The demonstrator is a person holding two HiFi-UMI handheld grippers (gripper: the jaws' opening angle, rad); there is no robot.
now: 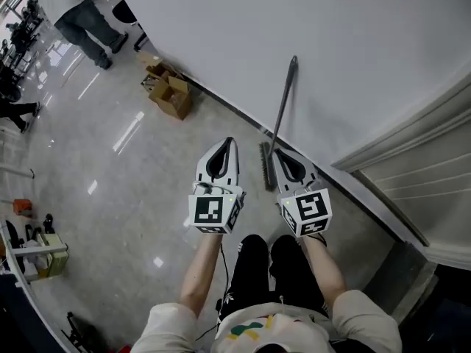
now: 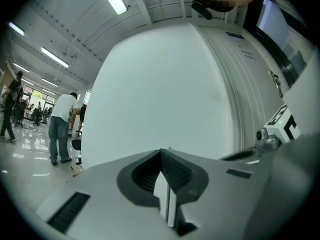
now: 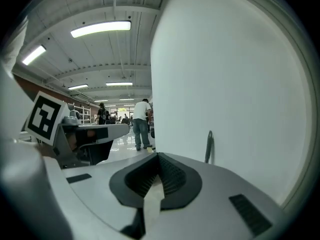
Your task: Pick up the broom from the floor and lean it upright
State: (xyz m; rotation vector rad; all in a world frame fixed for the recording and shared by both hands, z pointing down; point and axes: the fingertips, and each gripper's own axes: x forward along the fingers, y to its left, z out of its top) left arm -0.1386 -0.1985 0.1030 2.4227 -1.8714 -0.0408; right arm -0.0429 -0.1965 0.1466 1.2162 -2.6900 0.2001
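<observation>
**Head view.** The long grey-handled broom with a dark bristle head (image 1: pixel 281 116) is off the floor's open part. Its head rests at the foot of the plain white wall (image 1: pixel 309 28) and its handle tip lies against that wall, toward 12 o'clock from the person. The left gripper (image 1: pixel 225 151) and the right gripper (image 1: pixel 285 160) are held out side by side, both clenched on nothing. The bristle head shows between their tips, just at 10 o'clock of the right one. The glossy pale floor (image 1: pixel 125 190) spreads to 9 o'clock, with brown cardboard boxes (image 1: pixel 171 93) at 11 o'clock.

**Left gripper view.** Its 2 ribbed pads meet with nothing between them, and only the wall fills the view ahead. The broom is not in sight here.

**Right gripper view.** The pads are pressed together, empty. The broom's handle stands at 1 o'clock beyond the tips, apart from them and near upright on the wall.

**Doing it well.** The lean looks done, so I judge that the step in hand is clearing away. Draw both grippers straight back toward 6 o'clock. Keep the right one off the bristle head, since a nudge there could slide the foot out. Watch that the handle rests steady.
</observation>
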